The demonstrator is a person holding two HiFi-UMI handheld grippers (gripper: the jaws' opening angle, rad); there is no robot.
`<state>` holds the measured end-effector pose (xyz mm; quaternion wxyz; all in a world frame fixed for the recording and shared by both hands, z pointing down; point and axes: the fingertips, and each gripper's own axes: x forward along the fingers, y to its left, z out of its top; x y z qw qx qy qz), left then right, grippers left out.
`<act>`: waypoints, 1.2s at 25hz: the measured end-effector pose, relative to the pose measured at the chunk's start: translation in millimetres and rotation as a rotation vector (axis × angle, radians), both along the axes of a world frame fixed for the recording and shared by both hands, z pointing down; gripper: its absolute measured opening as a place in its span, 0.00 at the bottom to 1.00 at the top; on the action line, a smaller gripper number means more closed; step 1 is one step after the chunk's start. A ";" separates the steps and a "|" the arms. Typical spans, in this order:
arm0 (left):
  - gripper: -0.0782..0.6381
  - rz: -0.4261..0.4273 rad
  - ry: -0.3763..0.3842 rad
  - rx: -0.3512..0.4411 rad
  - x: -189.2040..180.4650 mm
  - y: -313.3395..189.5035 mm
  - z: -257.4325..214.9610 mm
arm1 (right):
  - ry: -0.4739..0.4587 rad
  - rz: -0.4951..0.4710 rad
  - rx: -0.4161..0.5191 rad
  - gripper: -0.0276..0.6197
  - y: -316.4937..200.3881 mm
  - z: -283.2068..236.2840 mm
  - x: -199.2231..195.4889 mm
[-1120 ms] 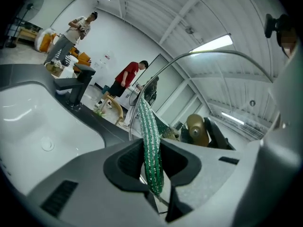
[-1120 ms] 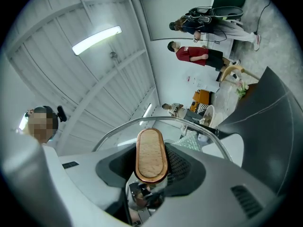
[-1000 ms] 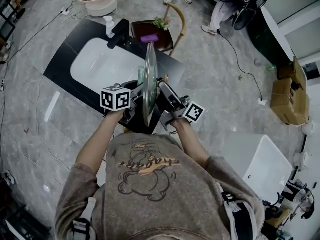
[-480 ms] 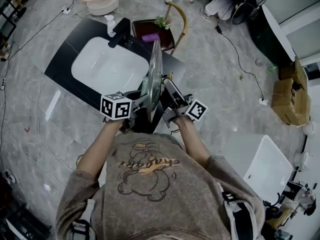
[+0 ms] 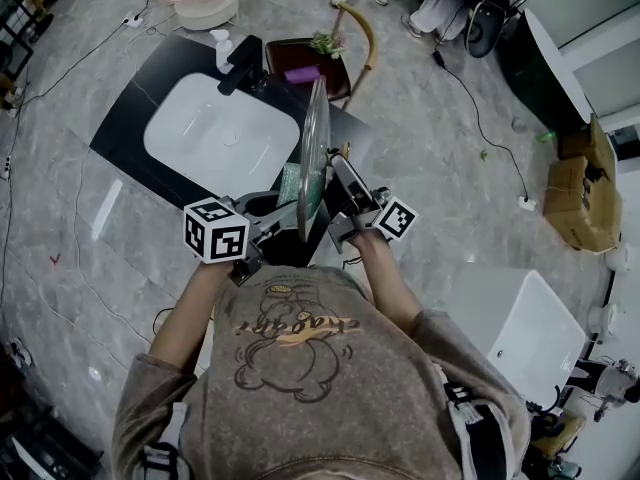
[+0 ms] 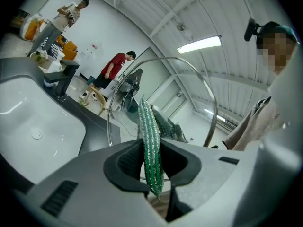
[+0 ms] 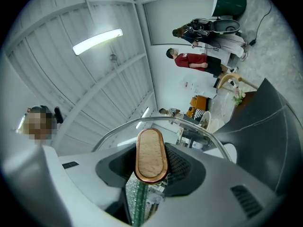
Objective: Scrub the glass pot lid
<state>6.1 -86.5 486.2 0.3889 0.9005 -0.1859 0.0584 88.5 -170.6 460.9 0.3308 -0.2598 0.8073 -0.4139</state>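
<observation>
I hold the glass pot lid (image 5: 313,158) upright and edge-on above the sink counter. My right gripper (image 5: 338,190) is shut on the lid's wooden knob (image 7: 151,154), which fills its jaws in the right gripper view; the lid's metal rim (image 7: 156,121) arcs behind it. My left gripper (image 5: 272,208) is shut on a green scrubbing pad (image 6: 151,145), which stands on edge against the lid's other face. The lid's rim (image 6: 208,103) curves just beyond the pad. Through the glass, the pad (image 7: 136,200) shows below the knob.
A white sink basin (image 5: 215,133) sits in a black counter with a dark faucet (image 5: 240,65) and a soap bottle (image 5: 219,48). A chair with a plant (image 5: 320,63) stands behind. A white cabinet (image 5: 520,328) is at right. People stand further off.
The left gripper with the green pad has drawn back toward me, down and left in the head view. The lid and right gripper have shifted slightly right.
</observation>
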 end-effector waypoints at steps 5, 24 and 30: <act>0.22 -0.036 0.072 0.031 -16.0 0.9 -35.0 | 0.001 -0.007 -0.002 0.33 2.2 0.0 -3.1; 0.22 -0.115 0.259 0.007 -34.3 -17.7 -90.0 | -0.002 -0.044 -0.012 0.33 6.8 2.4 -14.8; 0.22 -0.118 0.198 0.026 -23.7 -27.9 -71.9 | -0.028 -0.055 -0.015 0.33 9.2 -1.7 -18.7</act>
